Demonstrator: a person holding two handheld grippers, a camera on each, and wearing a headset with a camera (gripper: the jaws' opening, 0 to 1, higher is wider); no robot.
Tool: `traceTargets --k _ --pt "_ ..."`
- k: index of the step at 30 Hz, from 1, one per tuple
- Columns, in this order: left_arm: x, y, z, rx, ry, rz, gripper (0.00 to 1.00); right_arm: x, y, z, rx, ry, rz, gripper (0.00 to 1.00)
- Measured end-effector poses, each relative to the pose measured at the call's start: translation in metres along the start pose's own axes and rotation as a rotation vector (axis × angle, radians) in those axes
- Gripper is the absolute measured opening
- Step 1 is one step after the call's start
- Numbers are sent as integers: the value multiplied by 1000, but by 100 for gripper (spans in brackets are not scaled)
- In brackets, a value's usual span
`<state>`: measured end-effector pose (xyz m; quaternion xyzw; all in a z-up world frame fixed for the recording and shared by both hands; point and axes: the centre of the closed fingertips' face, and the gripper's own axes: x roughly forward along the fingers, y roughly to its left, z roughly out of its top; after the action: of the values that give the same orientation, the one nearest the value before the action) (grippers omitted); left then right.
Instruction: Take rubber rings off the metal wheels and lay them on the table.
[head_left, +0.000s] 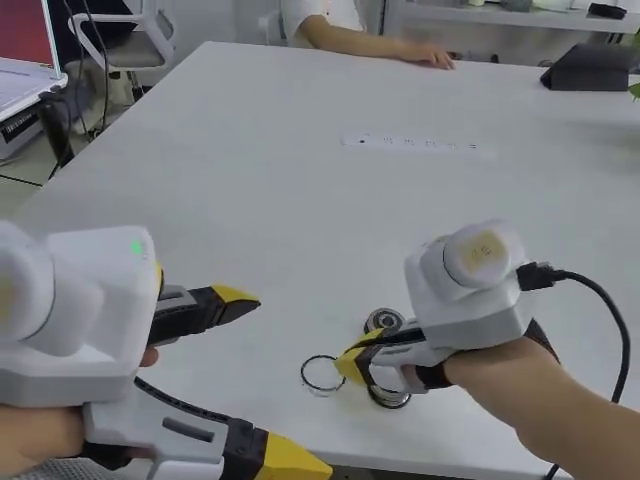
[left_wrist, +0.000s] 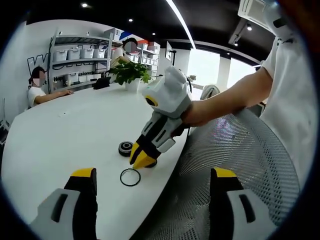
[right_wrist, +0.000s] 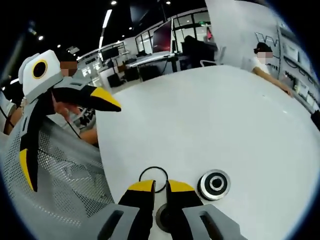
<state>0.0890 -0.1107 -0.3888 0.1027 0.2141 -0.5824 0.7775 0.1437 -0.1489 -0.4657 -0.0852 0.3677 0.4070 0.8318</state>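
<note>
A loose black rubber ring (head_left: 322, 374) lies flat on the white table (head_left: 300, 180) near its front edge. Just to its right my right gripper (head_left: 350, 365) is shut with nothing in it, its tips hovering over a metal wheel (head_left: 390, 396). A second wheel (head_left: 384, 322) with a dark rim stands behind it. In the right gripper view the ring (right_wrist: 153, 179) lies just beyond the gripper (right_wrist: 161, 186), with one wheel (right_wrist: 214, 184) to the right and the other wheel (right_wrist: 162, 217) below the jaws. My left gripper (head_left: 283, 385) is wide open, left of the ring (left_wrist: 130, 177).
The wheels stand close to the table's front edge. A person sits at the far end with an arm (head_left: 400, 48) on the table. A black box (head_left: 590, 68) lies at the far right corner. A mesh chair (left_wrist: 240, 150) stands right of the table.
</note>
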Motion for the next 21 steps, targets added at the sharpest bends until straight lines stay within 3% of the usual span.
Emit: traceTargets --k 3,9,15,21 --pt "0 0 0 0 0 -1 92 -3 -2 2 11 -3 -1 6" --pt "1 -2 0 7 4 -9 92 -21 -5 28 47 -112 -8 9" --pt "1 -5 -1 26 15 -24 92 -42 -8 46 120 -197 19 15" --pt "2 -8 0 32 14 -36 93 -62 -12 57 105 -236 16 20"
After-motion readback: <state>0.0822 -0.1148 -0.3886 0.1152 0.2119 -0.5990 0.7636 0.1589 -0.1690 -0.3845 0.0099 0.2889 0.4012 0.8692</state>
